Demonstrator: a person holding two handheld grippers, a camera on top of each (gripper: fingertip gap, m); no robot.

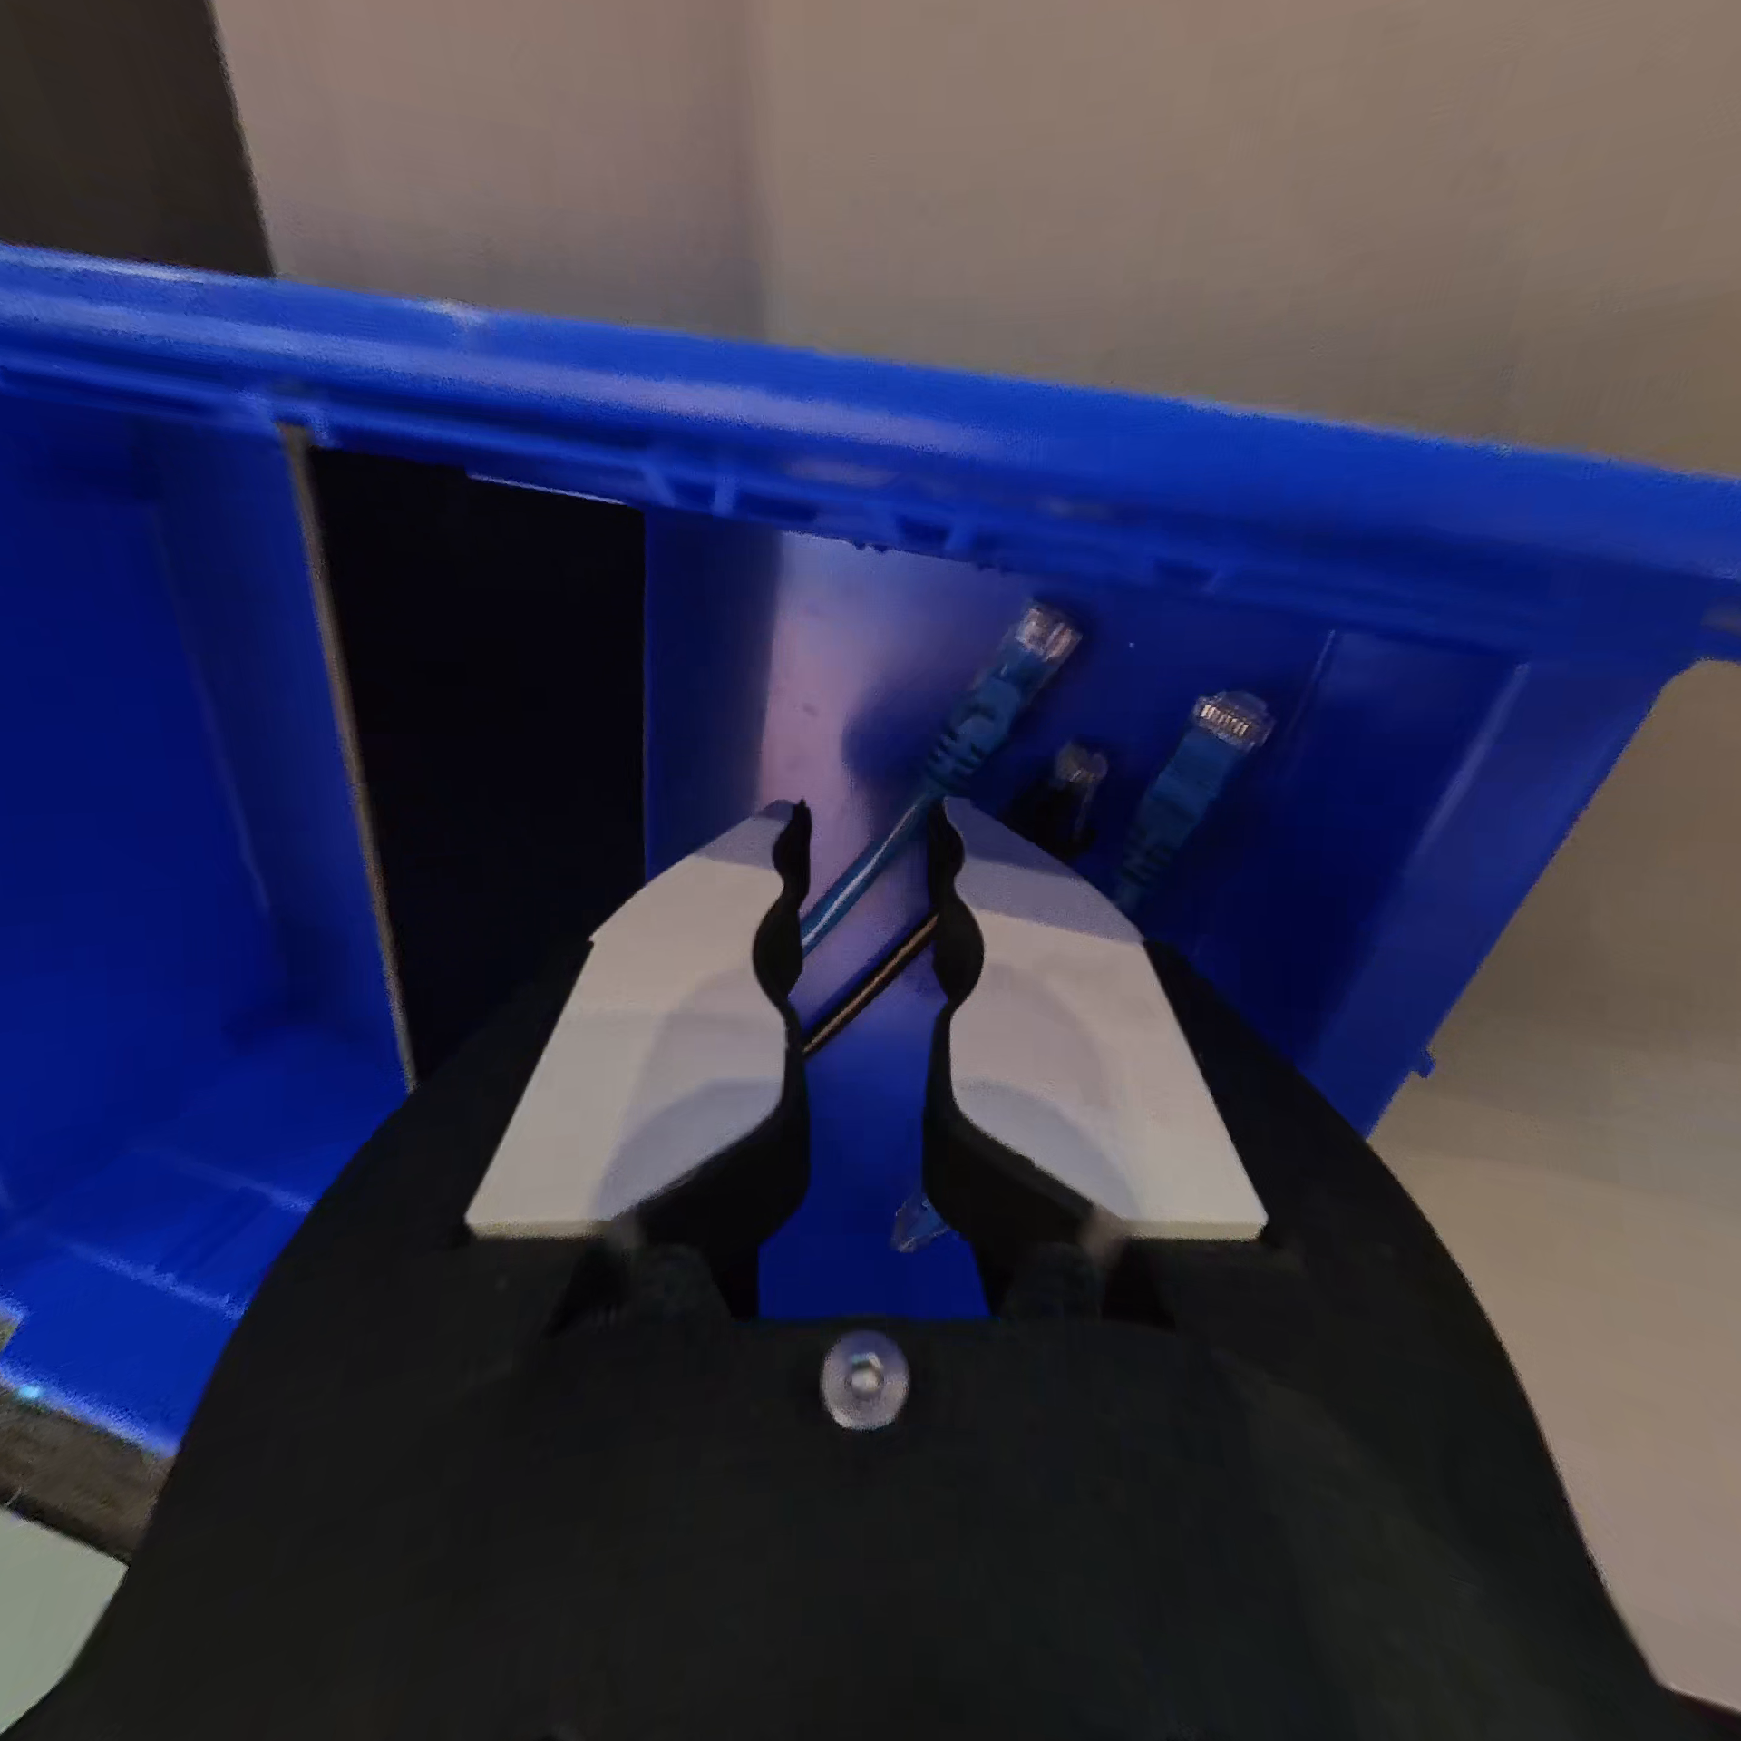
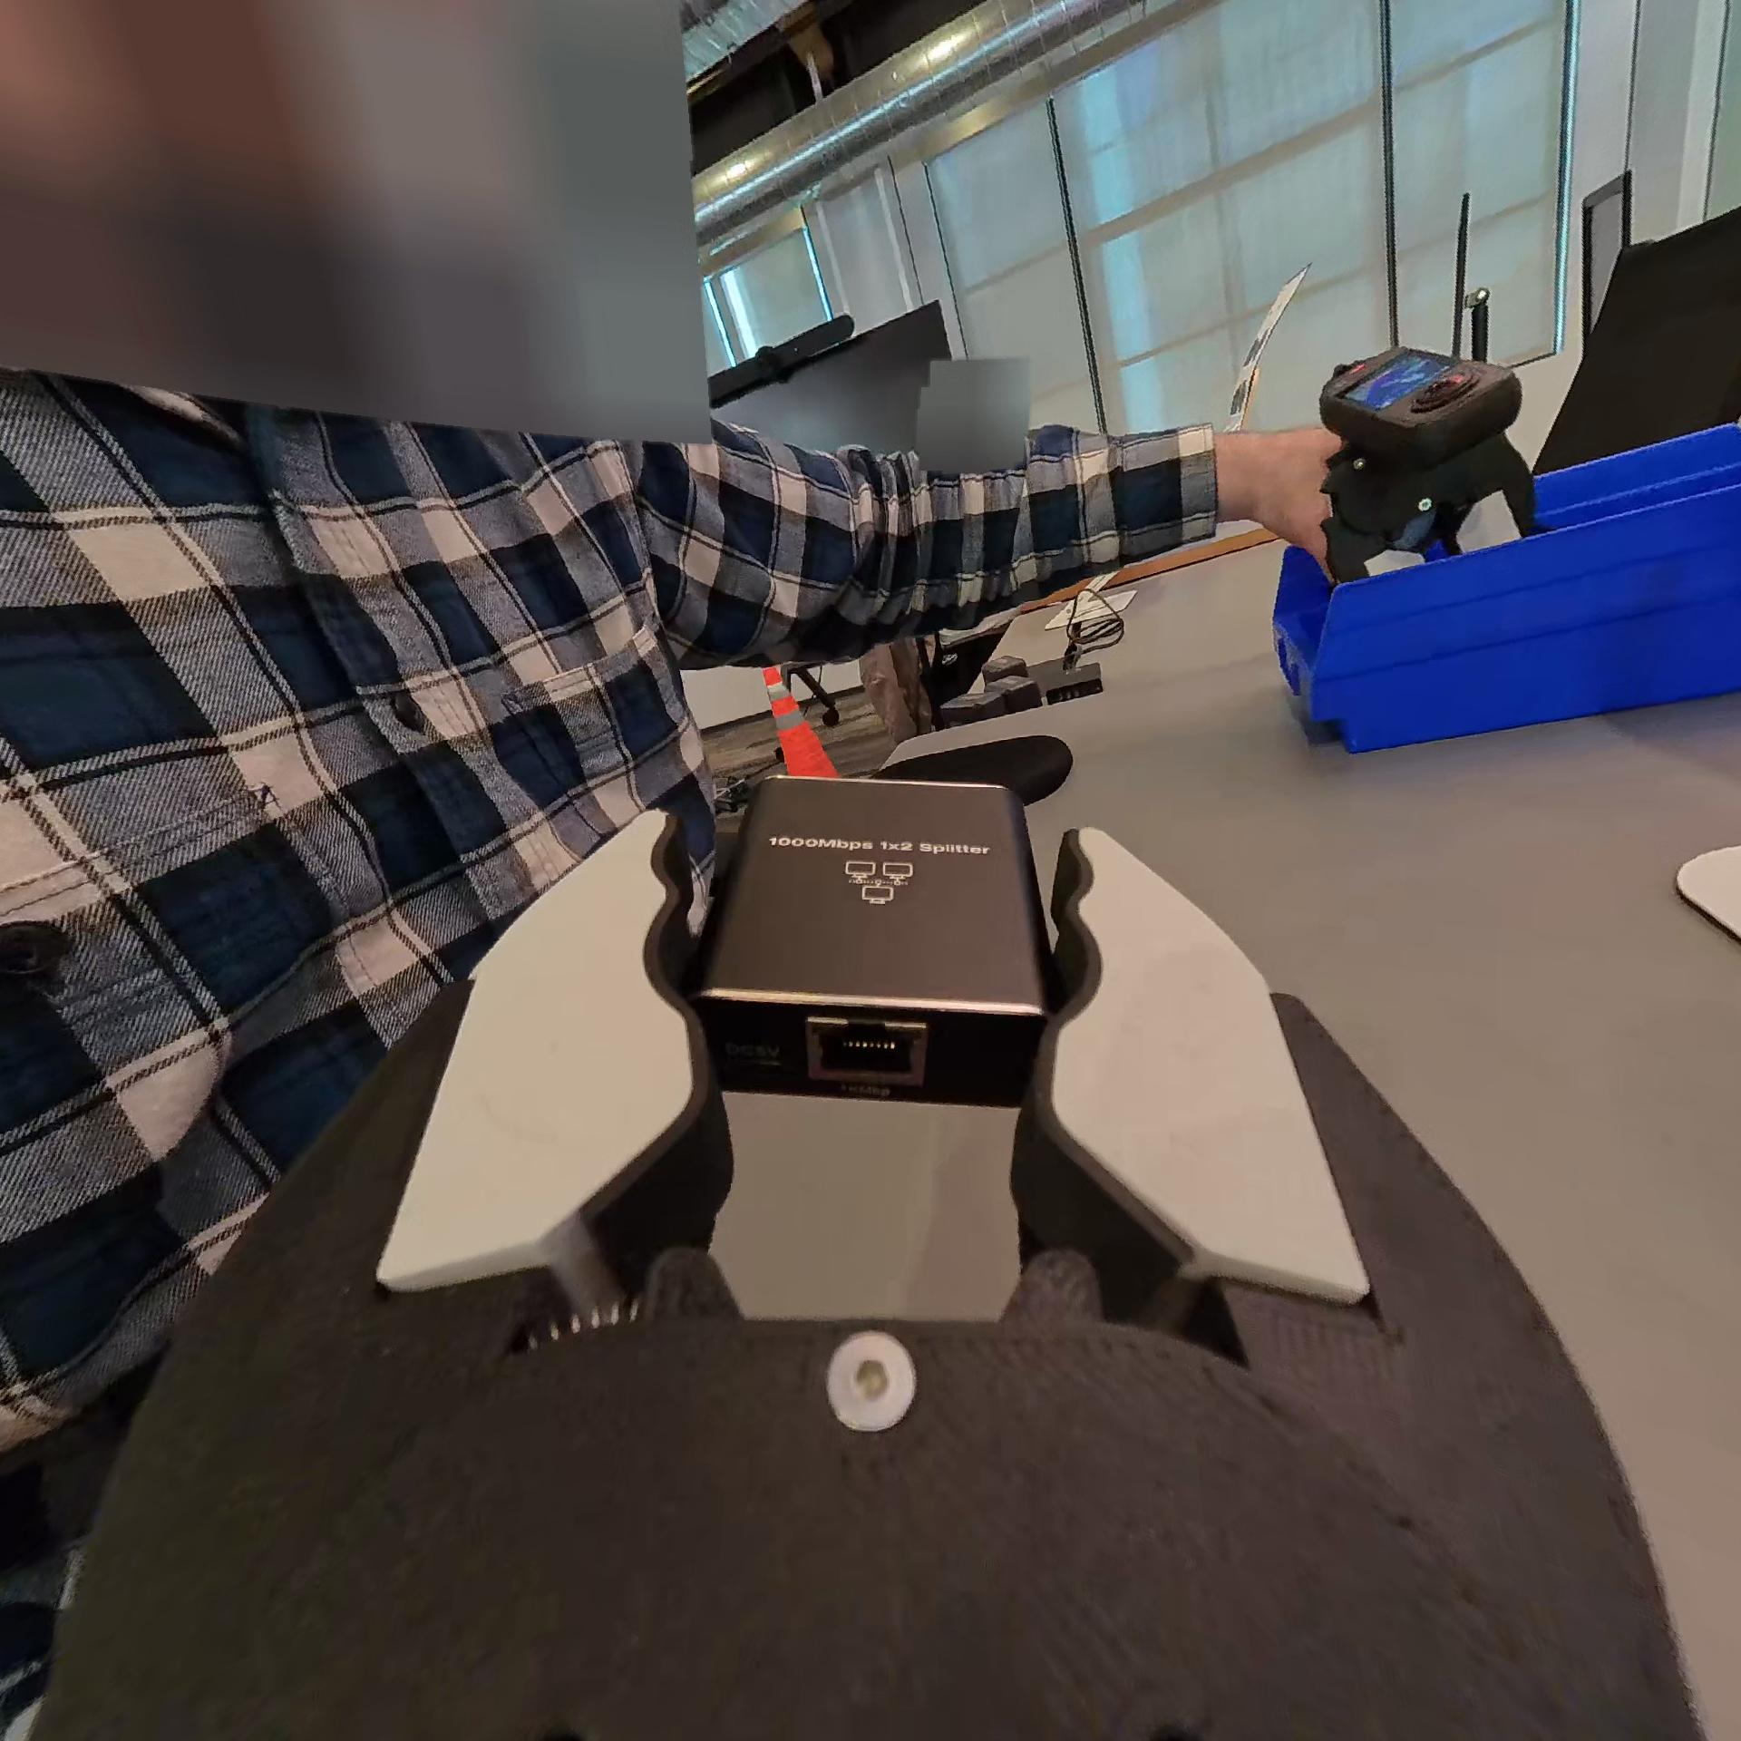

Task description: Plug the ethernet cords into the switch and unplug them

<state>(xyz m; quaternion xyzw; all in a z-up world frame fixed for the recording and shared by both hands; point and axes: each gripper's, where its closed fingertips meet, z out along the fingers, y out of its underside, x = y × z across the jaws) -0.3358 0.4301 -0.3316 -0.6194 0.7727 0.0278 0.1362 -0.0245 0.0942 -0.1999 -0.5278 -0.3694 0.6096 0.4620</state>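
Cords: three in the blue bin [image 1: 848, 452], two blue cords [image 1: 999, 697] and one black cord [image 1: 1074, 772], plugs at 1 o'clock of the left tool [image 1: 869, 829].
Left tool: narrow gap, grips nothing.
Right tool [image 2: 871, 933]: clamps one black switch [image 2: 876, 904], its port facing the camera.
Table [image 2: 1413, 895]: grey, in a windowed room.

Bin [image 2: 1545, 631] sits on bench [image 2: 1319, 895], far right in the right wrist view. Left claw [image 1: 867, 829] reaches into the bin from above. Inside the bin: three cords with plugs toward the far wall, one [image 1: 999, 697] left, one [image 1: 1196, 763] right, a third [image 1: 1074, 782] between them. Switch [image 2: 876, 895] sits between the right claw's [image 2: 871, 848] fingers, near the person's torso [image 2: 283, 754] at left.
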